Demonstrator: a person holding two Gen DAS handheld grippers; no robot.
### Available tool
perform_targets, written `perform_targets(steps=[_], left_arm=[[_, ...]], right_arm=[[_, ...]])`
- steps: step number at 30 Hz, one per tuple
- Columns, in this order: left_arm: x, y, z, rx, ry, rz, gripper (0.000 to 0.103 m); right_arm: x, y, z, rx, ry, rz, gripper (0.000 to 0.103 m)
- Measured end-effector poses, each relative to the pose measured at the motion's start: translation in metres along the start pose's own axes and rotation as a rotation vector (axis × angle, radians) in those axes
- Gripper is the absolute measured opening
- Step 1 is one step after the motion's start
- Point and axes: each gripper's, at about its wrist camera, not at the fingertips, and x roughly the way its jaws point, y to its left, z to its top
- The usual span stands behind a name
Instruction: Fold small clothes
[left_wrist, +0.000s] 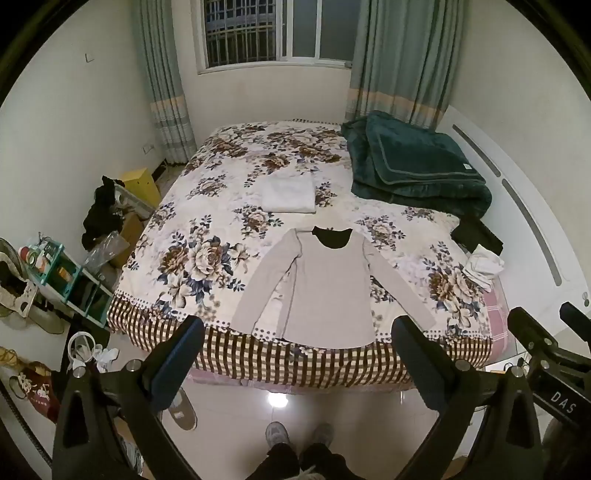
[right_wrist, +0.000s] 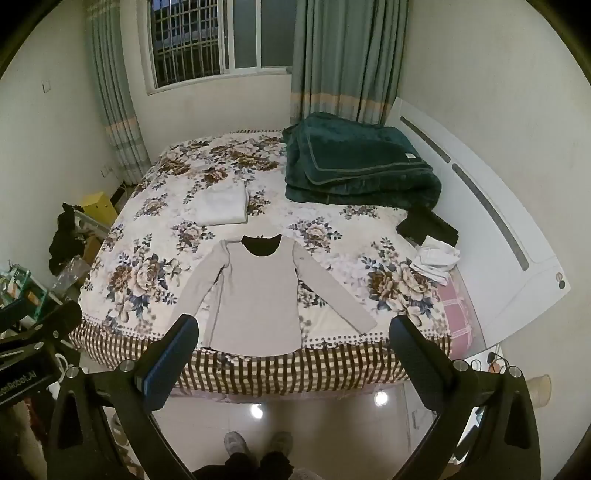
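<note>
A beige long-sleeved top lies flat on the floral bed cover, collar away from me, hem at the near bed edge, both sleeves spread out. It also shows in the right wrist view. My left gripper is open and empty, held high above the floor in front of the bed, fingers wide apart. My right gripper is open and empty at the same height, beside the left one. Neither touches the top.
A folded white cloth lies beyond the top. A folded dark green blanket sits at the back right. A black garment and a crumpled white cloth lie at the right edge. Shelves and clutter stand left.
</note>
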Motion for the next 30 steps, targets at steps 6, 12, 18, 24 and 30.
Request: perform_targets(steps=[6,12,18,24,30], left_arm=[[0.0,0.0,0.0,0.008,-0.003,0.009,0.103],[-0.001,0.0,0.001,0.011,-0.009,0.011,0.103],[-0.005,-0.002,0.002,0.015,-0.011,0.015,0.103],[-0.006,-0.001,0.001,0.017,-0.015,0.014,0.103],[-0.003,-0.002,0.005,0.019,-0.016,0.014,0.103]], right_arm=[[-0.003,0.001,0.001,-0.002,-0.003,-0.003,0.103],[-0.006,0.002,0.001,0.003,-0.003,0.008,0.103],[-0.009,0.005,-0.001,0.0,-0.004,0.007,0.103],[-0.011,0.004,0.0,0.0,-0.006,0.007,0.103],[-0.019,0.011,0.007,-0.002,-0.012,0.004,0.103]])
